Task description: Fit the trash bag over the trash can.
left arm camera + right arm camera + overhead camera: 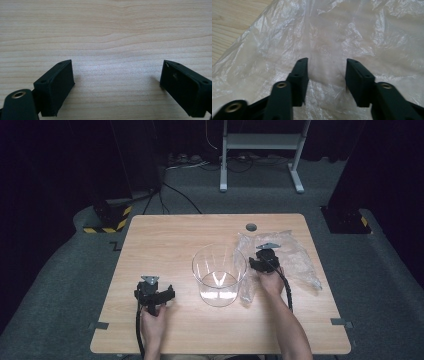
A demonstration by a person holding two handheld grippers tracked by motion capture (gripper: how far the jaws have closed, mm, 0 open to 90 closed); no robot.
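Note:
A crumpled clear plastic bag (296, 258) lies flat on the right part of the wooden table (160, 240). My right gripper (261, 259) rests on its left portion, pointing down at it. In the right gripper view the jaws of that gripper (327, 68) stand partly apart over the bag (342, 32), and a raised fold of the film sits between them. A tall clear plastic tub (220, 275) stands upright at the table's middle, just left of the bag. My left gripper (153, 295) sits near the front left, wide open (117, 75) over bare wood.
A round grey cable hole (251, 227) sits at the table's far edge. Behind the table stands a white metal frame (260, 142) on grey carpet. Yellow-and-black striped bases (107, 220) flank the far left corner. The person's forearms enter from the bottom.

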